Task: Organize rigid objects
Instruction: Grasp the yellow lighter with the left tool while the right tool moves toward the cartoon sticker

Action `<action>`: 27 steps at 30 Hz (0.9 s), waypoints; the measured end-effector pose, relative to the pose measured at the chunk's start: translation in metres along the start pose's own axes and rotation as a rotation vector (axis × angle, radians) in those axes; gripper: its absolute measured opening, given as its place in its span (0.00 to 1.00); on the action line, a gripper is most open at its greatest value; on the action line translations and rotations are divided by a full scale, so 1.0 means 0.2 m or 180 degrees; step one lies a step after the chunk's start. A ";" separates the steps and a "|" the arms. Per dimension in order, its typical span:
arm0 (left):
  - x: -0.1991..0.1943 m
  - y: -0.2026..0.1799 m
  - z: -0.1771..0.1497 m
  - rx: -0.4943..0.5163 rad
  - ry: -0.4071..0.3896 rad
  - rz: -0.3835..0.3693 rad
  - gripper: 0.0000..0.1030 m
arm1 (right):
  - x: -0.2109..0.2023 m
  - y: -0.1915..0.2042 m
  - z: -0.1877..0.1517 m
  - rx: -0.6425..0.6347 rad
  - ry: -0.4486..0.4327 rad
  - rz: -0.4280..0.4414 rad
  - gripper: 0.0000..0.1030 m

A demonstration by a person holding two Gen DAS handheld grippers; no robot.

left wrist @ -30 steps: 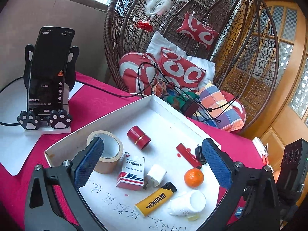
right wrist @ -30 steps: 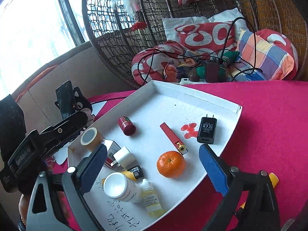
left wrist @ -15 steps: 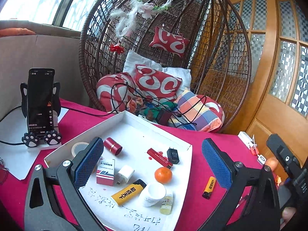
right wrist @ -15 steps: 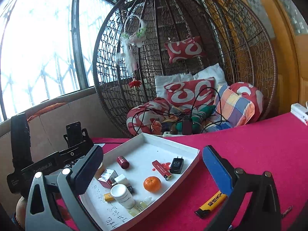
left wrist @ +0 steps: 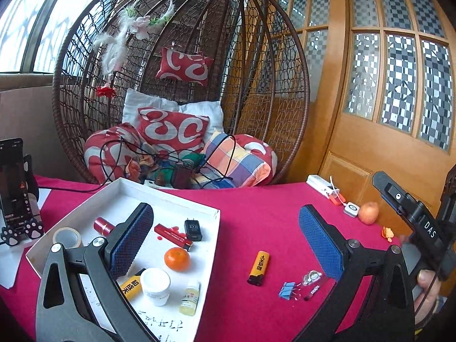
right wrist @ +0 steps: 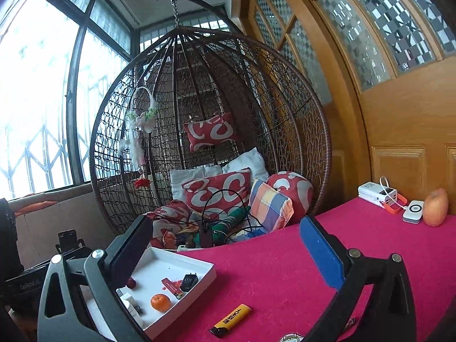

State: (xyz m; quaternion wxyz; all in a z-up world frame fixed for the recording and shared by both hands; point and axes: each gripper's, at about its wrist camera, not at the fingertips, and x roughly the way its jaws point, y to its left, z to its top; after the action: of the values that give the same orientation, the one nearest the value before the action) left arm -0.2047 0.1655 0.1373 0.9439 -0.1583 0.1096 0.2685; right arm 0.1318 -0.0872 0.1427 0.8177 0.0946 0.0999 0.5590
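Observation:
A white tray [left wrist: 212, 245] on the red tablecloth holds a tangerine [left wrist: 176, 258], a black charger [left wrist: 193, 229], a red stick [left wrist: 173, 236], a red cylinder [left wrist: 103, 225], a tape roll [left wrist: 67, 238], a white jar [left wrist: 155, 282], a small bottle [left wrist: 189, 299] and a yellow lighter [left wrist: 131, 286]. A second yellow lighter [left wrist: 258, 268] lies on the cloth right of the tray, with a blue binder clip [left wrist: 289, 290] and a small charm [left wrist: 312, 277] nearby. My left gripper [left wrist: 225, 245] is open and empty above the tray's right edge. My right gripper [right wrist: 225, 253] is open, empty, held high; the tray [right wrist: 209, 278] and lighter [right wrist: 232, 320] lie below it.
A wicker hanging chair [left wrist: 176, 85] with cushions and cables stands behind the table. A phone on a stand [left wrist: 14, 188] is at far left. A power bank [left wrist: 323, 185], a small white device [left wrist: 351, 209] and an apple [left wrist: 368, 213] sit at the right by the wooden door.
Both grippers have pulled up and back from the tray, and the views have swung right. The lighter, clip and right side of the table have come into view.

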 end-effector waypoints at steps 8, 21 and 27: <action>0.13 -0.07 -0.08 0.0169 0.0526 -0.0042 1.00 | -0.05 -0.25 -0.11 0.0123 0.0273 -0.0311 1.00; 0.59 -0.36 -0.35 0.0635 0.1458 -0.0283 1.00 | -0.12 -0.76 -0.38 0.1019 0.0948 -0.0984 1.00; 0.92 -0.42 -0.44 0.0743 0.1986 -0.0104 0.67 | -0.11 -0.81 -0.41 0.1225 0.1065 -0.0907 1.00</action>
State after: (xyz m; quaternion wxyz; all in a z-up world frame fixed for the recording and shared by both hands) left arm -0.0164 0.1530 0.0217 0.8808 -0.1254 0.4207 0.1775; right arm 0.2475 -0.1622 0.0227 0.8271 0.1395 0.3499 0.4171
